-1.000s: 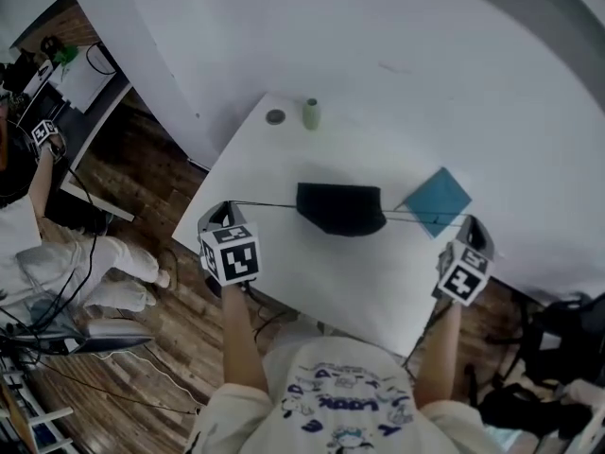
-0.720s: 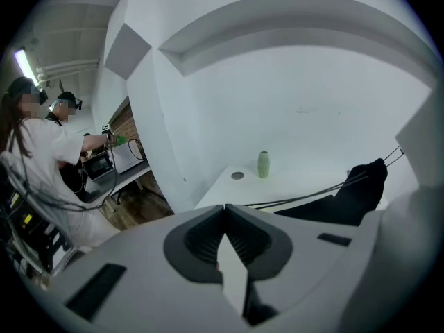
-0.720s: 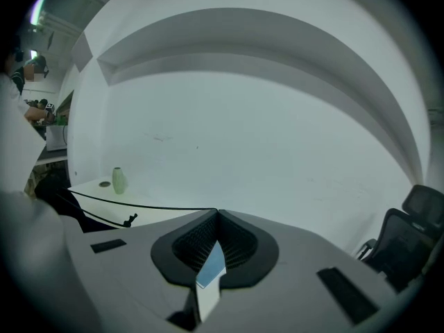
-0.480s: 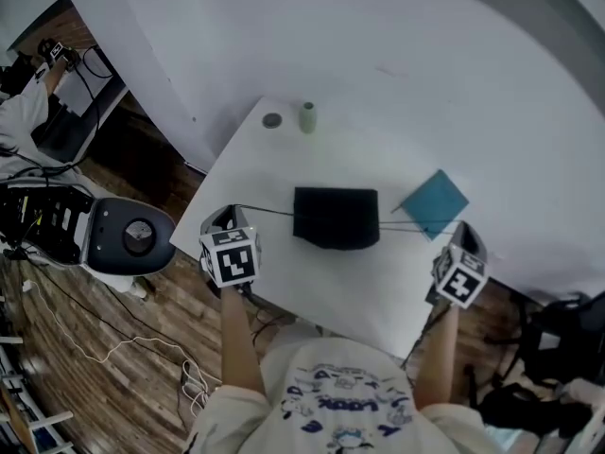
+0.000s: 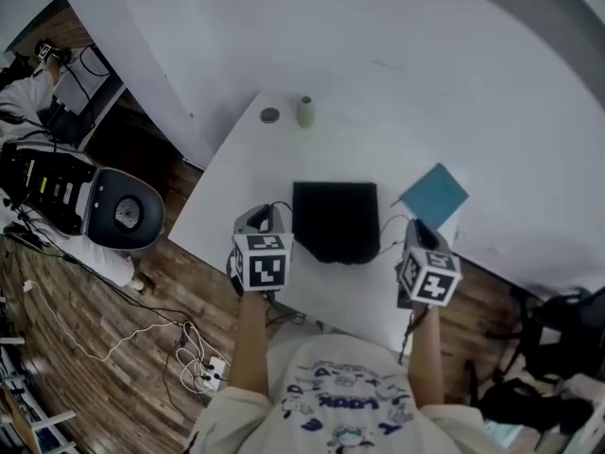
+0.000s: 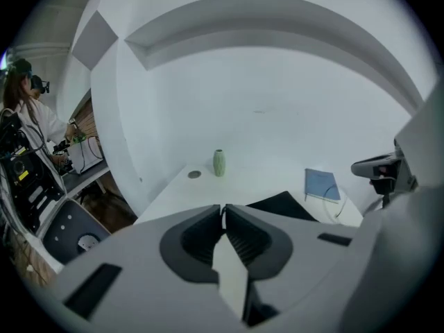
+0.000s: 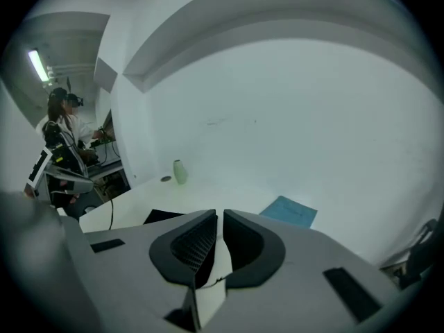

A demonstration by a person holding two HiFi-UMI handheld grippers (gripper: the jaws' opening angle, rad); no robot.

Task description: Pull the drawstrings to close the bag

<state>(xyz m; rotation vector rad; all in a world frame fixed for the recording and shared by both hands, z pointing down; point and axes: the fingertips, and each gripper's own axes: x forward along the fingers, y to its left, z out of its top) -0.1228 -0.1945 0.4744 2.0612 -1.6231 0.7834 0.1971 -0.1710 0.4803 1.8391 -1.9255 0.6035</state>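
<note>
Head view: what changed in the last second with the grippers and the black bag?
The left gripper and right gripper both moved inward to flank the bag closely; the drawstrings, taut before, went slack. Left jaws stay shut on their string; right jaws are opening, string still between them. Bag, vase and blue book stayed put.

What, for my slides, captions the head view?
Left gripper and right gripper flank a black bag on a white table, drawstrings slack, right jaws opening around one.

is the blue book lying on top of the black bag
No, the blue book lies flat on the white table to the right of the black bag, with bare tabletop between them.
</note>
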